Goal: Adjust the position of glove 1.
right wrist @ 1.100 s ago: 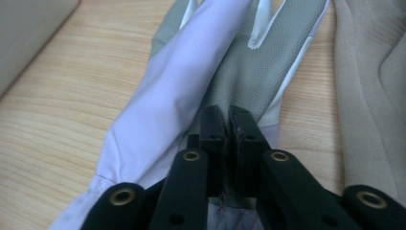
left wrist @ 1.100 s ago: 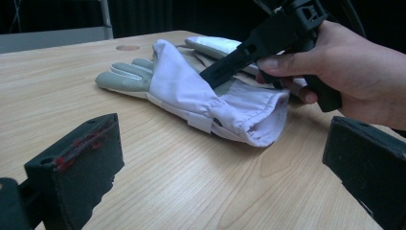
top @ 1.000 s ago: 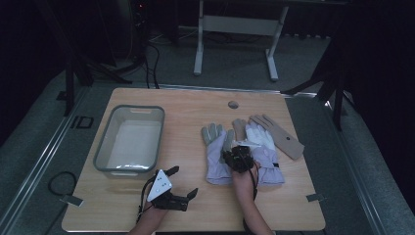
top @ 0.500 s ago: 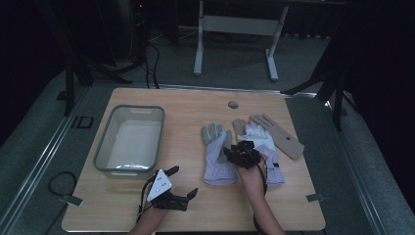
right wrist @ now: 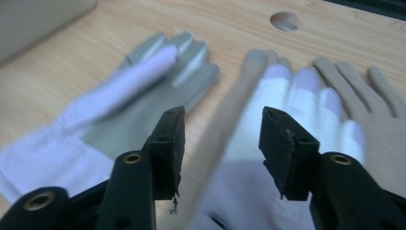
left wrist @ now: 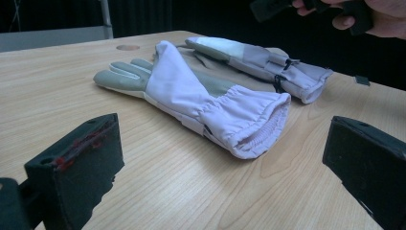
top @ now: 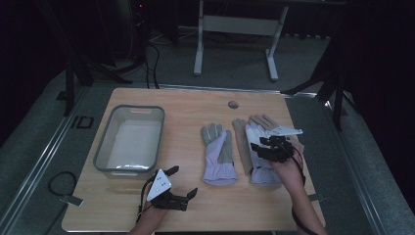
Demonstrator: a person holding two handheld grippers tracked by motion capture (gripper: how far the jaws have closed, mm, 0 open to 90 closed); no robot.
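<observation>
High view, read from left to right: a grey plastic bin (top: pixel 129 139) stands empty on the left part of the wooden table (top: pixel 195 103); in front of it, near the table's edge, the left gripper (top: pixel 182 182) rests low with its jaws spread wide and nothing between them. To its right lies the left-hand glove (top: pixel 219 154), flat, fingers pointing away, cuff toward the person. Just beside that is the right-hand glove (top: pixel 258 147), which lies over a tan glove (top: pixel 266 121) whose fingers show past it. The right gripper (top: pixel 255 149) hovers over this glove, jaws partly open and holding nothing; the right gripper view shows its two black jaws straddling the pale back of the glove (right wrist: pixel 287 96), somewhat blurred, so how near the cloth they are I cannot tell. The step in hand looks like picking up the right-hand glove, probably for the bin. To do it well, the right gripper should come down at the gathered cuff or mid-palm, where the cloth bunches, and pinch the top glove alone so the tan one stays behind. A shallow bite risks the fabric slipping out; a deep one risks catching both layers. The left gripper view shows the near glove's cuff (left wrist: pixel 249 120) standing open, an easy fold to grab afterwards.
</observation>
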